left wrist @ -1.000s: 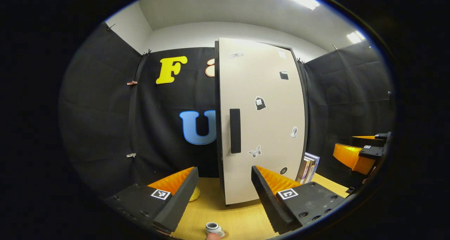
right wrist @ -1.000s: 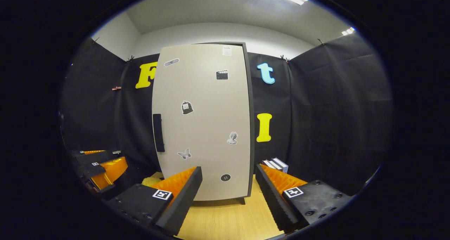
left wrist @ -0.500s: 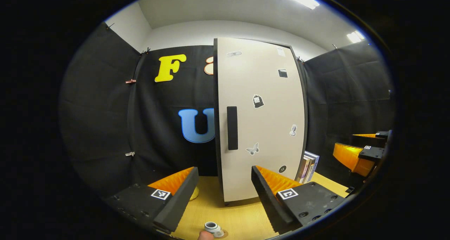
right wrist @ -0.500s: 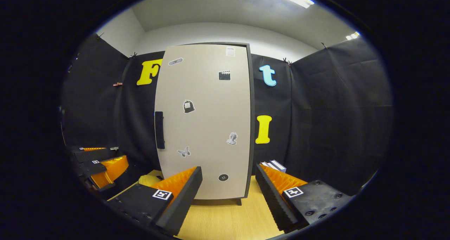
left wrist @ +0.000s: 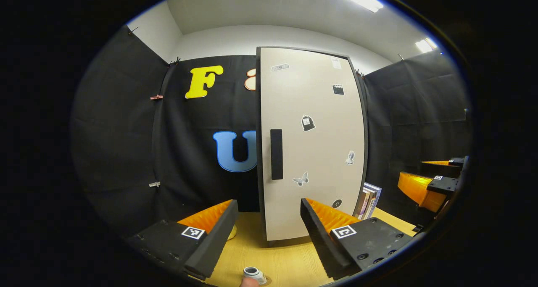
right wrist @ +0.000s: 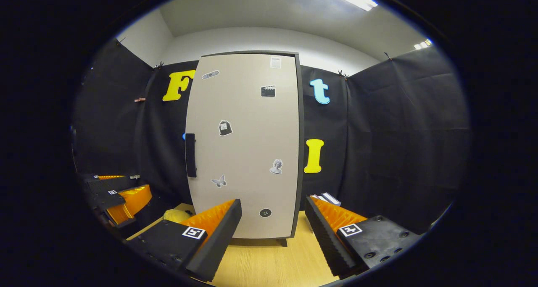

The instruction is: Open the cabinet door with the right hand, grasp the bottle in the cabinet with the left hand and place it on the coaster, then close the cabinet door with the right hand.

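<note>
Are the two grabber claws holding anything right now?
No. The left gripper and right gripper are both open and empty, facing the closed cabinet door.

Bottle cut off, perhaps capless.

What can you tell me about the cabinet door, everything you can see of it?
The cabinet door is a tall, pale beige panel with a matte, laminate-like face and dark edging. A black vertical bar handle sits at mid-height near its left edge, and several small black-and-white stickers dot the face, including a butterfly and a round one low down. It stands upright and looks shut, on the wooden tabletop. Neither gripper touches it.
</note>
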Demonstrator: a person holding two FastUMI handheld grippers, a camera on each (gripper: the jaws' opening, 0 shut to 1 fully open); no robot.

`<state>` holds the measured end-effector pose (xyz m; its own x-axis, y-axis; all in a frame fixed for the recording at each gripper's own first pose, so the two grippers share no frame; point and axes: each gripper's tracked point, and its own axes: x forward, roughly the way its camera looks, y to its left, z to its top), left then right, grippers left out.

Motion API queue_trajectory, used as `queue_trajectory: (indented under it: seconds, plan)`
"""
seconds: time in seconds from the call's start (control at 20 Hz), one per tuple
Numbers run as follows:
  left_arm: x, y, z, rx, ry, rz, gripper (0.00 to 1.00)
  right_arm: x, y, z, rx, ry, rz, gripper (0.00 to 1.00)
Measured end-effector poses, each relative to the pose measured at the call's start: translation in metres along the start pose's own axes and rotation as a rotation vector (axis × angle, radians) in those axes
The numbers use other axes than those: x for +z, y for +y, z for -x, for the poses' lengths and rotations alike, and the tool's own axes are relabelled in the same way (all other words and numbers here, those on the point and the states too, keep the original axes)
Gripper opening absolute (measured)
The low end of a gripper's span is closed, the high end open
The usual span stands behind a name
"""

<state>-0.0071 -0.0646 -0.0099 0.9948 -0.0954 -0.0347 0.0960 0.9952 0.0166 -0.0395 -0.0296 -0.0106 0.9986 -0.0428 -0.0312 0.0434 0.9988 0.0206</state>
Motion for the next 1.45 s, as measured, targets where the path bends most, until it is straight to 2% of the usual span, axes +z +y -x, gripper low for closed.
queue_trajectory:
  seconds: [0.7, 1.05, 1.45]
  plan:
    - [0.007, 0.002, -0.017, 0.022, -0.046, 0.017, 0.94, 0.012, -0.003, -0.023, 0.037, -0.045, -0.017, 0.99]
    - [0.008, 0.010, -0.031, 0.109, -0.067, -0.005, 0.94, 0.009, -0.002, -0.047, 0.147, -0.064, -0.020, 0.99]
    - [-0.014, -0.019, -0.030, 0.176, -0.063, 0.011, 0.94, -0.021, -0.016, -0.049, 0.265, -0.009, -0.079, 0.98]
